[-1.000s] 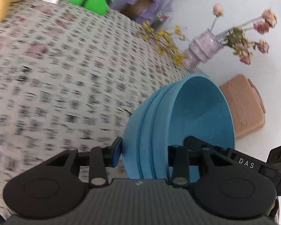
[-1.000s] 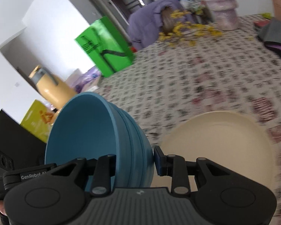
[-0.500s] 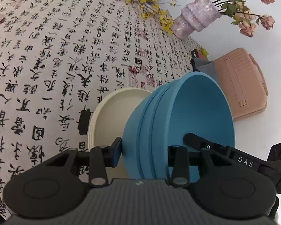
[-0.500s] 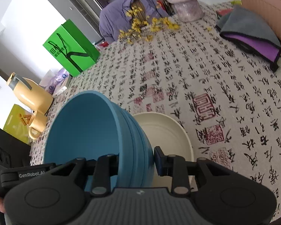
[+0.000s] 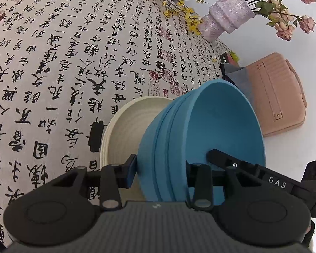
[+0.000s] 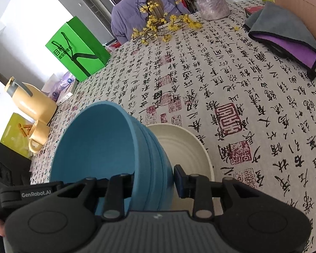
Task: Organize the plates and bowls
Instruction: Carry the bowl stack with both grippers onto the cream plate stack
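Your left tongs (image 5: 161, 174) are clamped across the rim of the blue bowls (image 5: 200, 139), one pad outside the wall and one inside. Your right tongs (image 6: 154, 180) straddle the opposite rim, and their jaws are opening now: in the right wrist view a sliver of gap shows between the outer pad and the blue wall, so that side looks about free.

The bowls are a nested stack, tipped with the mouth facing sideways, right over the cream plate (image 5: 124, 130) that lies on the table (image 5: 52, 63). Whether the stack's bottom touches the plate yet, I can't tell.

They look stiff and light, matte rather than slick, and the ridged rims give your pads a firm bite. Grip the rim squarely across all the layers, or one bowl may slip out of the nest.

A second ago there was blur and bare tablecloth under the left tongs; now the picture is sharp, the plate sits beneath the stack, and the right jaws have eased wider.
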### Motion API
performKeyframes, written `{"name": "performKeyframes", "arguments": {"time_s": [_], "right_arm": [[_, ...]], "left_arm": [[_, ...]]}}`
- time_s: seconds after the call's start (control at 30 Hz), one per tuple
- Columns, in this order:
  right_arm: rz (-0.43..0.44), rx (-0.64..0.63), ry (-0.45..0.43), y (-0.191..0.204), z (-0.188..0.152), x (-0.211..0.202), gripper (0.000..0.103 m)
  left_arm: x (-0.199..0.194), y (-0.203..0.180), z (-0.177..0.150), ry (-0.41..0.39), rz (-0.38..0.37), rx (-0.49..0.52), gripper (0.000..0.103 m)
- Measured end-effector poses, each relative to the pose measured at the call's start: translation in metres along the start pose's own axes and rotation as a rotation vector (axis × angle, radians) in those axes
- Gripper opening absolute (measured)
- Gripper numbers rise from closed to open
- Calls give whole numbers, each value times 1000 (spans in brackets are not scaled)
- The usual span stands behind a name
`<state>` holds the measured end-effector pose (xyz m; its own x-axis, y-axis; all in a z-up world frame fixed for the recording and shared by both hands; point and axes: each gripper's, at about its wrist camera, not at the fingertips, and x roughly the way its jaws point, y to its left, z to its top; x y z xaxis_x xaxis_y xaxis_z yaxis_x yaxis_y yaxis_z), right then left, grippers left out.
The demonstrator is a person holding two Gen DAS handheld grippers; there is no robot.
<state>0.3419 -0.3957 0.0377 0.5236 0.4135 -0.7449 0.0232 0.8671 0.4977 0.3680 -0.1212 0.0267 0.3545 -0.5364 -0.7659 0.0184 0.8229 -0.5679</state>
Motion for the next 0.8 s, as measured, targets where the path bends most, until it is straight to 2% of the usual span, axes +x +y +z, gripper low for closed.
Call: {"name": "performKeyframes", "arguments": {"time_s": [0.17, 0.3, 0.33, 0.8], "right_arm": [[13, 5, -6, -2, 1, 1, 36], [21, -8, -26, 0, 1, -2, 46], [25, -11, -32, 1, 2, -2, 50], [24, -34, -47, 7, -1, -7, 52]], "left_arm": [[2, -2, 0, -1, -5, 12, 45], [2, -5, 0, -14, -5, 44, 58], [2, -6, -1, -17, 2, 56, 59], [-5, -5, -7, -31, -11, 77, 63]]}}
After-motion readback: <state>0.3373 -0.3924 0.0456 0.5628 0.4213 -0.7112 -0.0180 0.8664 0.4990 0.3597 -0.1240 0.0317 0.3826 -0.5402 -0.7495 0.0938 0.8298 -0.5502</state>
